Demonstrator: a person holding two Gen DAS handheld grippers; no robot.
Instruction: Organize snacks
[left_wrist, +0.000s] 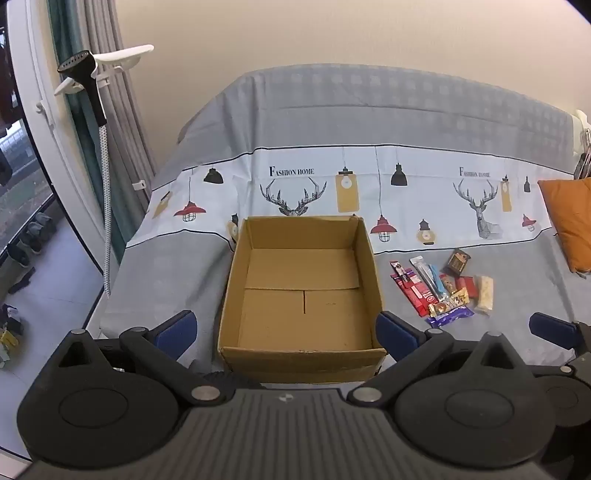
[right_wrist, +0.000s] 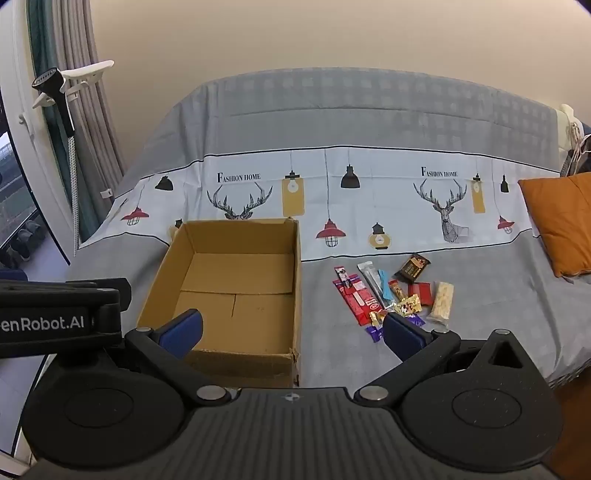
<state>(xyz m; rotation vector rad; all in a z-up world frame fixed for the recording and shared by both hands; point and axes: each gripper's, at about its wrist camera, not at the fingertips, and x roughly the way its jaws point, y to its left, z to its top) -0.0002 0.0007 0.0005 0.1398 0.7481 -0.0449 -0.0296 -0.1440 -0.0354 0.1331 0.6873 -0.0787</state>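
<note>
An open brown cardboard box (left_wrist: 301, 291) sits empty near the front edge of the bed (left_wrist: 498, 295), which is covered by a grey-and-white printed sheet. Just right of the box lies a cluster of wrapped snacks (left_wrist: 441, 288), apart from it. An orange cushion (left_wrist: 569, 221) rests at the bed's right edge. The left gripper (left_wrist: 286, 332) and right gripper (right_wrist: 291, 332) both hover before the bed, fingers spread, holding nothing.

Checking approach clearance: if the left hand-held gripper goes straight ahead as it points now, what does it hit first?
Probably the cardboard box: it sits dead ahead between the open fingers of the left hand-held gripper, near wall closest. Depth is uncertain; a higher line could pass over that wall into the empty interior.
</note>
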